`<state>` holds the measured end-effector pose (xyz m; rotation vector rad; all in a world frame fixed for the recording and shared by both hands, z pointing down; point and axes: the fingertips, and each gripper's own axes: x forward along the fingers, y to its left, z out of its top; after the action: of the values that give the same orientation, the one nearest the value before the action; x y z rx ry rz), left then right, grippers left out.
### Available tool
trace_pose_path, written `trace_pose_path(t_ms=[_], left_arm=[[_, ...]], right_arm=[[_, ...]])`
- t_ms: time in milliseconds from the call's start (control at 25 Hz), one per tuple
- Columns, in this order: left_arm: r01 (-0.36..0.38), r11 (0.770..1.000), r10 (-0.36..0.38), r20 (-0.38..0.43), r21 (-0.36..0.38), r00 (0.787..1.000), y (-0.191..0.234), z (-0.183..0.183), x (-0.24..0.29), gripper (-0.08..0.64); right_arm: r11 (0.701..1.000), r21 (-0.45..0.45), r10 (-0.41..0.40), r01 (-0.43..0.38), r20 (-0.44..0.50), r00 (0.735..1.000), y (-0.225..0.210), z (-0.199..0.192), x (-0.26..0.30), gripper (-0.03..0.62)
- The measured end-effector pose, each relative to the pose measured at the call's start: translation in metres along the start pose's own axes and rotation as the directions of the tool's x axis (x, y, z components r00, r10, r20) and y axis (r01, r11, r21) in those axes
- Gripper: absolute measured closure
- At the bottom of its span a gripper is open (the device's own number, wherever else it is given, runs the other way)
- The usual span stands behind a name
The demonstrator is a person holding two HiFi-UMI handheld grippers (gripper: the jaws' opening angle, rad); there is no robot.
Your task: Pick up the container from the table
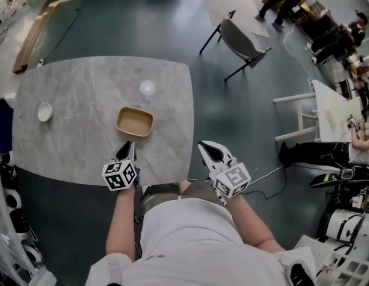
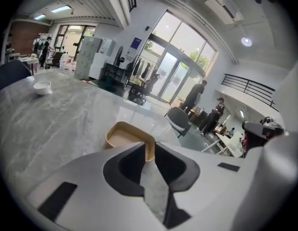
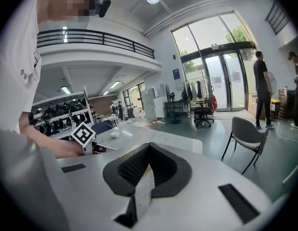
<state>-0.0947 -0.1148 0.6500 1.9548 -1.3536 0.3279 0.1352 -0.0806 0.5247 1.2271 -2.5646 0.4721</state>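
Observation:
A shallow tan container [image 1: 135, 121] with rounded corners sits on the marble table [image 1: 83, 82], near its front right part. My left gripper [image 1: 127, 146] hovers over the table's front edge, just short of the container and pointing at it. In the left gripper view the container [image 2: 123, 136] lies straight ahead, and the left gripper [image 2: 149, 147] shows a narrow gap between its tips with nothing in it. My right gripper [image 1: 204, 146] hangs off the table's right edge over the floor. In its own view the right gripper [image 3: 149, 147] has its jaws closed together, empty.
A small white bowl [image 1: 45, 111] rests at the table's left, and a clear glass [image 1: 147, 88] stands behind the container. A grey chair [image 1: 244, 40] is on the floor to the far right, with white desks [image 1: 327, 109] and people beyond it.

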Motion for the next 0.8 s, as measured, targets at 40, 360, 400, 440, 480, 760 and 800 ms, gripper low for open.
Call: trace_pose_path(t_ms=[40,360,400,440,480,760,800], left_arm=[[-0.021,0.999,0.021,-0.004,-0.027,1.000,0.003,-0.002,0.006,0.503],[-0.134,0.966,0.136,-0.007,-0.220,0.991,0.029,-0.019,0.045,0.432],[-0.151,0.962,0.153,-0.009,-0.229,0.988,0.031,-0.020,0.050,0.421],[-0.167,0.956,0.170,-0.011,-0.242,0.985,0.033,-0.022,0.055,0.412],[-0.183,0.949,0.186,-0.012,-0.258,0.982,0.036,-0.024,0.060,0.402],[-0.278,0.898,0.281,-0.042,-0.341,0.959,0.051,-0.041,0.087,0.382],[-0.288,0.892,0.291,-0.044,-0.348,0.956,0.052,-0.043,0.090,0.382]], right_arm=[[1.000,0.001,0.008,-0.008,-0.009,1.000,-0.005,-0.001,0.001,0.581],[0.998,-0.011,0.054,-0.055,-0.071,0.996,-0.036,-0.012,0.010,0.581],[0.998,-0.011,0.056,-0.057,-0.077,0.995,-0.040,-0.013,0.010,0.581],[0.998,-0.010,0.058,-0.059,-0.083,0.995,-0.045,-0.015,0.010,0.581],[0.998,-0.010,0.060,-0.061,-0.089,0.994,-0.049,-0.016,0.009,0.581],[0.997,-0.013,0.073,-0.075,-0.116,0.991,-0.077,-0.022,0.001,0.581],[0.997,-0.014,0.075,-0.078,-0.118,0.990,-0.081,-0.024,0.000,0.581]])
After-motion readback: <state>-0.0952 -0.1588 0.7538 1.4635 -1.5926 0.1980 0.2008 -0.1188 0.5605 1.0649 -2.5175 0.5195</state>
